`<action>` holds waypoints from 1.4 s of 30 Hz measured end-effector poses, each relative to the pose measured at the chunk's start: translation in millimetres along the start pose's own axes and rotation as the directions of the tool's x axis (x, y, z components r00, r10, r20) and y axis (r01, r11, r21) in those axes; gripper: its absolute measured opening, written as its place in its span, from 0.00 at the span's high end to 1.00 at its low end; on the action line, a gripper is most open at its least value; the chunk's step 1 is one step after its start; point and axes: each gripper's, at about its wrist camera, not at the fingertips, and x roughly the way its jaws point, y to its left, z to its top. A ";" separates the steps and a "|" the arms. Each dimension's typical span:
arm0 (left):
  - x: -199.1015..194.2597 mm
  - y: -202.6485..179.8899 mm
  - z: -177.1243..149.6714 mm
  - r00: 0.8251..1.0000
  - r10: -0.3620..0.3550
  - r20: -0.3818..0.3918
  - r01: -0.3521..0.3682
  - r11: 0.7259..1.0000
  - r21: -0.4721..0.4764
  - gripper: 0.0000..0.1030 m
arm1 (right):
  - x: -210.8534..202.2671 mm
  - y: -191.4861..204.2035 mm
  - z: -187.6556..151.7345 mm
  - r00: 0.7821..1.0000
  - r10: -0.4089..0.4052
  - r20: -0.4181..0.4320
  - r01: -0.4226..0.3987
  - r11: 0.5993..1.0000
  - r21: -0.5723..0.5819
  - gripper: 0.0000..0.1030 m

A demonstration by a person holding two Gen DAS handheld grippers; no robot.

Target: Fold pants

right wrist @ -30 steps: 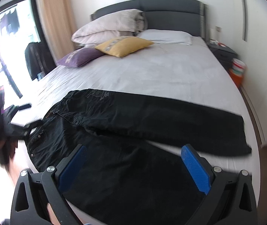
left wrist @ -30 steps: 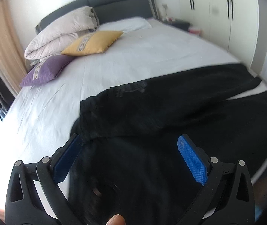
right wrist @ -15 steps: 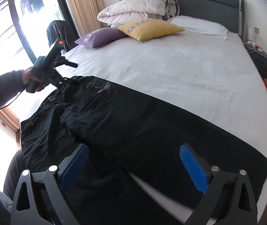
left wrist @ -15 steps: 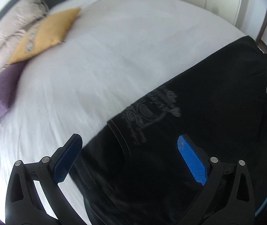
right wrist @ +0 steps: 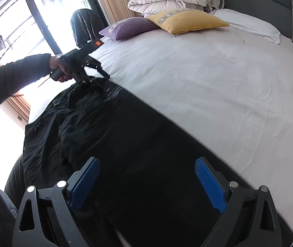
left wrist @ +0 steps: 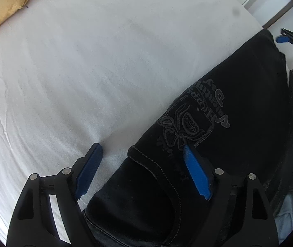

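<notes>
On the white bed (right wrist: 197,78), black pants (right wrist: 146,144) lie spread flat; the left gripper (left wrist: 142,154), jaws closing, straddles the waist corner, apparently to pinch it, while the right gripper (right wrist: 146,168) hovers spread over a leg

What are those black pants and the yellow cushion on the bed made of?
The black pants look like matte denim: heavy weave, thick stitched seams, tone-on-tone embroidered emblem. The yellow cushion looks like soft woven fabric, maybe linen or cotton, with a patterned band; its exact fibre cannot be told.
</notes>
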 end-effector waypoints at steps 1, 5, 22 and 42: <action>-0.5 3.1 2.9 1.000 -0.012 0.001 0.012 1.000 -0.004 0.39 | 2.3 -4.4 4.6 1.000 0.001 0.001 -0.001 1.000 0.005 0.06; -3.2 1.3 1.0 1.000 -0.007 -0.007 0.007 1.000 0.003 0.81 | 12.1 -19.2 18.7 1.000 -0.015 0.008 0.015 1.000 0.006 0.06; -58.5 -93.7 -68.4 0.912 0.247 0.328 -0.290 0.953 0.089 0.93 | 77.4 -42.8 37.3 0.980 -0.124 -0.157 0.099 0.983 -0.155 0.33; -94.5 -127.6 -114.0 0.822 0.317 0.474 -0.369 0.929 0.018 0.93 | 43.6 6.4 33.3 0.954 -0.267 -0.139 0.207 0.918 -0.339 0.96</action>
